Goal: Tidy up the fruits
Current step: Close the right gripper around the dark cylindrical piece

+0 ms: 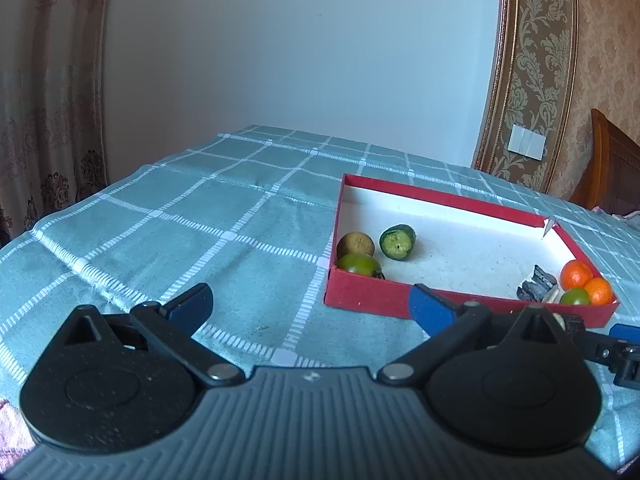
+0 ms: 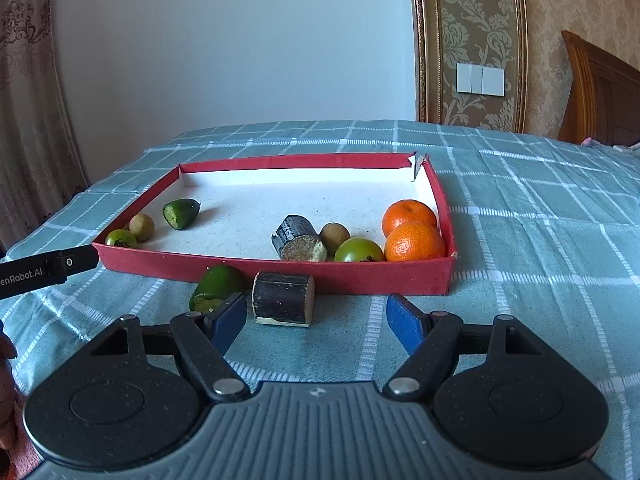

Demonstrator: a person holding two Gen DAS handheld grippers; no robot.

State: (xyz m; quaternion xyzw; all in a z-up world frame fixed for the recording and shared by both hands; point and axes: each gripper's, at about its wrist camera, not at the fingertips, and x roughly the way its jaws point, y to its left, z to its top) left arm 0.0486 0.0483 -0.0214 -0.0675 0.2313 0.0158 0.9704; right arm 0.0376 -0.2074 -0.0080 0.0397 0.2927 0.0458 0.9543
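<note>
The right gripper [image 2: 316, 322] is being held with jaws apart, nothing between them, aimed at the dark sugarcane piece [image 2: 283, 298] lying on the tablecloth [image 2: 520, 280] just outside the red tray [image 2: 280, 270]. The left gripper [image 1: 310, 304] is likewise being kept spread and empty. Risk being noted: the green fruit piece [image 2: 216, 286] beside the cane could be nudged by the left pad [image 2: 228, 320]; the cylinder may roll if pinched off-centre.
</note>
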